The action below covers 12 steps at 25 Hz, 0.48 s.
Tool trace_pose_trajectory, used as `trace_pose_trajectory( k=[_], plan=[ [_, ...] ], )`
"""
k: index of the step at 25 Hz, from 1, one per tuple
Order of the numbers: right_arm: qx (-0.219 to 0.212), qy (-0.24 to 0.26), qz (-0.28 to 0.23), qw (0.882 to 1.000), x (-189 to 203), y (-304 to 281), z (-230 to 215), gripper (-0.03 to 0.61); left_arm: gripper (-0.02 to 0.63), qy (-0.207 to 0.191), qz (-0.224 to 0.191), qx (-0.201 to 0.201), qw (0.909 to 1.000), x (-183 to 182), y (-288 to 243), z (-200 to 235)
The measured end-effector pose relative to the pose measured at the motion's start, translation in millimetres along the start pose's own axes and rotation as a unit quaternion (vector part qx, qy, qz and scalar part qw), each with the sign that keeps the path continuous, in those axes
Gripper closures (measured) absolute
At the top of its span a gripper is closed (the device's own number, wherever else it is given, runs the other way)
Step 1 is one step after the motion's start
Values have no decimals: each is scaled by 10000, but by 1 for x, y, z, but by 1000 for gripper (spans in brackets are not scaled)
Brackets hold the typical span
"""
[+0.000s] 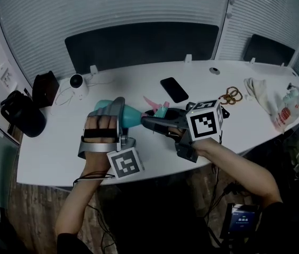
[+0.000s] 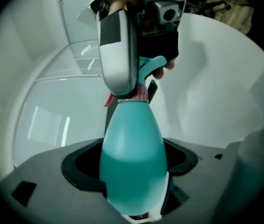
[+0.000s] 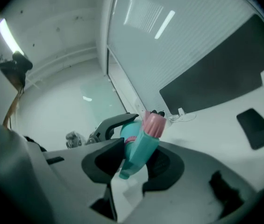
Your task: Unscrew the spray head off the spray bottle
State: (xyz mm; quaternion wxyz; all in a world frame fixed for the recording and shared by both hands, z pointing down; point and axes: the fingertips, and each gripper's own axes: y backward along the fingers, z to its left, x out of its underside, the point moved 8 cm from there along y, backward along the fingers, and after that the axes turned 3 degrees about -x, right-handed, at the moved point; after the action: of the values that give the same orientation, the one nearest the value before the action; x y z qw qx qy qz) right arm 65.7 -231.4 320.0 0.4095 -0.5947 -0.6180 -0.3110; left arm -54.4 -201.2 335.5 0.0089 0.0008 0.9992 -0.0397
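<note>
Left gripper (image 1: pixel 116 115) clenched on spray bottle (image 2: pixel 132 153) body, held just above table (image 1: pixel 234 126). Right gripper (image 1: pixel 157 121) jaws grasp the spray head (image 3: pixel 141 143) between them. Risk: the pads seem to sit on angled housing, so twisting may slip or cock the bottle.

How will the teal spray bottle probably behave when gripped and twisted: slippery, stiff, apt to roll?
The spray bottle looks smooth and rounded, so it may slip or turn within the left gripper during twisting. Its egg-like body would probably roll if laid on the table. It shows no dent in the grip, so it seems stiff.
</note>
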Motion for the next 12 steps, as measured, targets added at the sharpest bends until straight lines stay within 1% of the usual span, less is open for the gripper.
trace_pose_trajectory(
  k=[1,3,4,5,6,7,8,10,12],
  plan=[
    [99,390,228,9989,-2,-1,3,451,235,163,-65,148,9997,1,1,-2],
    [264,1193,708,9900,-5,-4,11,451,236,511,-207,487,9973,3,3,-3],
    [316,1556,945,9828,-8,-5,16,451,236,720,-305,718,9943,4,5,-2],
    [359,1939,1196,9730,-12,-7,21,451,235,970,-432,988,9894,5,6,-1],
    [401,2374,1474,9593,-16,-8,27,451,235,1251,-582,1277,9822,6,7,1],
    [442,2854,1774,9408,-21,-11,34,451,235,1535,-744,1567,9728,7,7,3],
    [473,3339,2087,9180,-26,-13,42,451,235,1804,-905,1853,9617,7,8,5],
    [460,4192,2704,8654,-33,-18,60,451,235,2241,-1229,2419,9360,7,9,10],
    [330,4892,3247,8088,-37,-20,80,451,235,2536,-1618,2977,9060,7,15,15]
  ],
)
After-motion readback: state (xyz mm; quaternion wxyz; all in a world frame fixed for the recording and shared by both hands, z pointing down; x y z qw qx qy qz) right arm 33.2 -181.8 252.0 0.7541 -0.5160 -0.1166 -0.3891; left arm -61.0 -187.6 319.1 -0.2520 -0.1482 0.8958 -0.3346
